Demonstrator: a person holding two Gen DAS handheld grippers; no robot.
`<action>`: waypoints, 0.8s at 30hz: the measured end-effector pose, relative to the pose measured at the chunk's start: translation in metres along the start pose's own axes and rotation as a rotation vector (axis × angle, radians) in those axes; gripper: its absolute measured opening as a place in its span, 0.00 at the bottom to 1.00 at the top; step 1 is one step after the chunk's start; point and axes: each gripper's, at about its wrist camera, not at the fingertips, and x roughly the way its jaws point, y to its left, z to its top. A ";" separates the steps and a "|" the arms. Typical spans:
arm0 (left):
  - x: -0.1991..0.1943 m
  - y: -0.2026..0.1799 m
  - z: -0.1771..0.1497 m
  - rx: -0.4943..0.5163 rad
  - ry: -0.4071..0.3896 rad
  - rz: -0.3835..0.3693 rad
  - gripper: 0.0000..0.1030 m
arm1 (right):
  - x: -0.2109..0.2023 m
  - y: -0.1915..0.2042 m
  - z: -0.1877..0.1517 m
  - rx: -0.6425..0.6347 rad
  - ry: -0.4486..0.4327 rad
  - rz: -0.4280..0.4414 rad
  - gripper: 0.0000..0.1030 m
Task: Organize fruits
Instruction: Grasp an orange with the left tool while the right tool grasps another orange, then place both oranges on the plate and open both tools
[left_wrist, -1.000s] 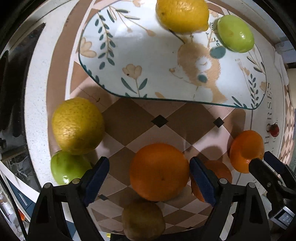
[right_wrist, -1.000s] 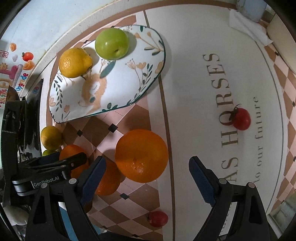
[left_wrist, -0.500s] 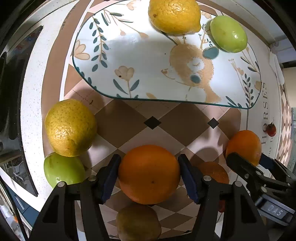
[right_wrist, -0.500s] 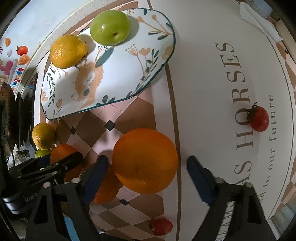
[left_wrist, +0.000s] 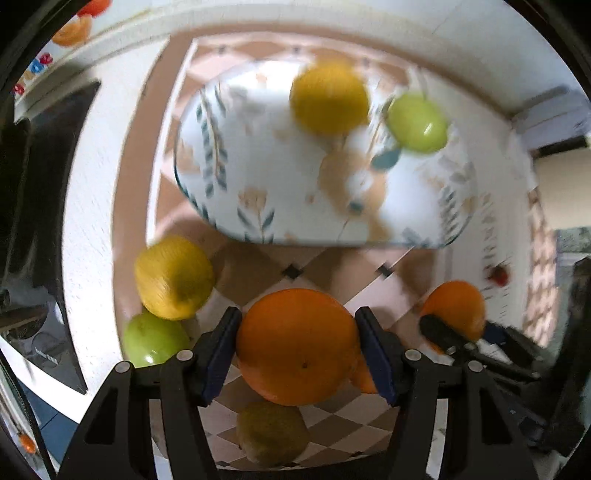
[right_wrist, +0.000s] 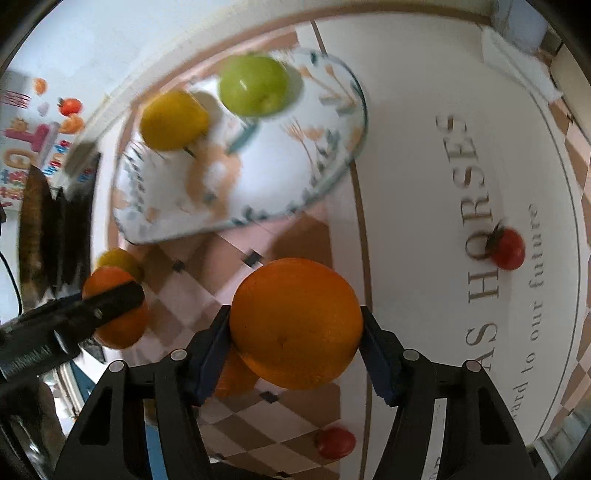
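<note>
Left wrist view: I have the left gripper (left_wrist: 299, 354) clamped on an orange (left_wrist: 298, 346), pads on both its flanks; the plate (left_wrist: 236, 155) lies ahead of the jaws with a lemon (left_wrist: 329, 96) and green apple (left_wrist: 418, 122) on it. Right wrist view: the right gripper (right_wrist: 295, 343) is clamped on a second orange (right_wrist: 295, 323), the same plate ahead and left of the jaws. I judge both picks made; next comes carrying each orange over a bare patch of plate and letting go.
</note>
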 end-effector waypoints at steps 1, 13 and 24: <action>-0.008 0.001 0.004 0.000 -0.015 -0.008 0.59 | -0.008 0.005 0.005 -0.006 -0.018 0.016 0.65; -0.014 0.041 0.114 -0.048 -0.065 0.057 0.59 | 0.014 0.047 0.077 -0.044 -0.035 0.030 0.65; 0.024 0.054 0.161 -0.070 -0.005 0.088 0.59 | 0.056 0.065 0.094 -0.081 0.011 -0.022 0.66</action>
